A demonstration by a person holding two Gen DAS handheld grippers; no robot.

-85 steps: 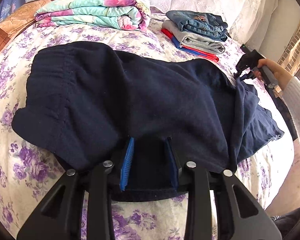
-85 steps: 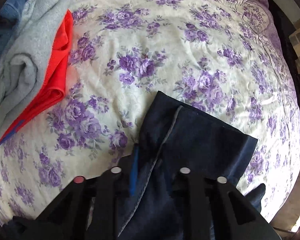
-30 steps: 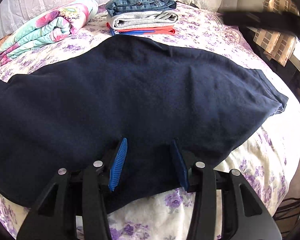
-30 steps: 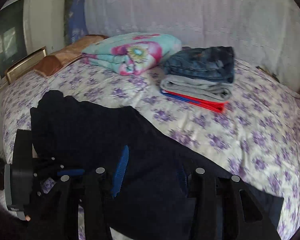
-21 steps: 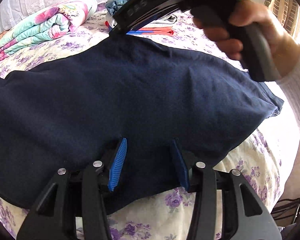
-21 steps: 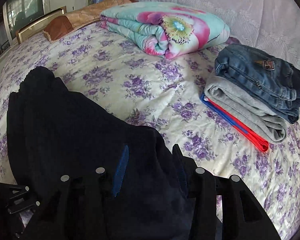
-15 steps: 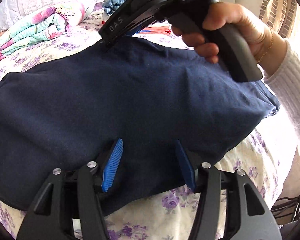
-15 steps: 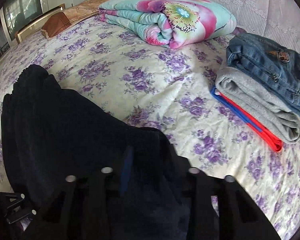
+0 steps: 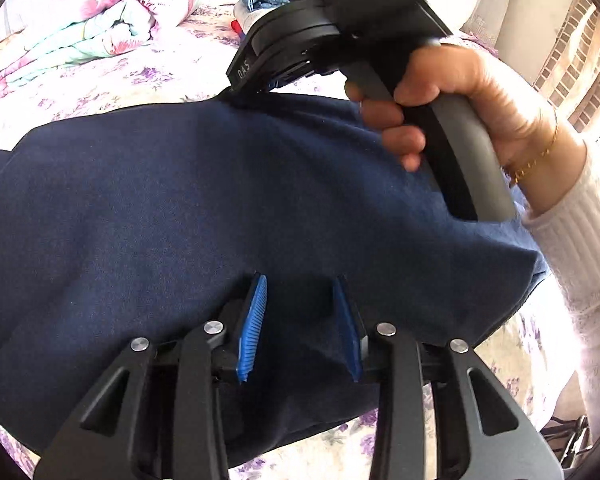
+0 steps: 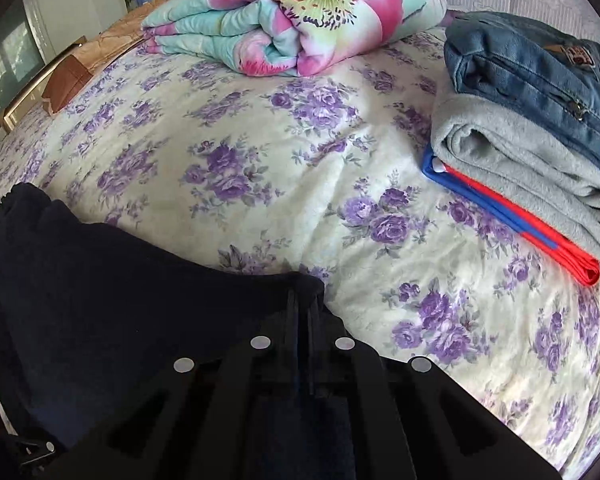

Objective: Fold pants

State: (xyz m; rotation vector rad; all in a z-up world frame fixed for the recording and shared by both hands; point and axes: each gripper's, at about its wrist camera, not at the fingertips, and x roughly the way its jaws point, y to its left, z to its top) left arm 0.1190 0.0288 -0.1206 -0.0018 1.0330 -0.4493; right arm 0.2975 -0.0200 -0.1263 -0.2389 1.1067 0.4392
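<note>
Pants (image 9: 180, 208) lie under both tools, right tool (image 10: 300, 312) pinching their edge

**Black Grippers, Blue Pads, a White Sleeve**

The left gripper (image 9: 300, 312) is showing black angular finger arms with triangular cut-outs, four round silver screws across them, and ribbed bright-blue pads (image 9: 253, 328) on the inner faces. The right gripper (image 10: 300, 320) is showing the same black arms and four silver screws in its own view; from the left view its black body is bearing pale lettering and running into a grey handle. The right hand (image 9: 460, 100) is wearing a thin gold bracelet (image 9: 536, 156), and a white ribbed knit sleeve (image 9: 576, 240) is covering the arm.
</note>
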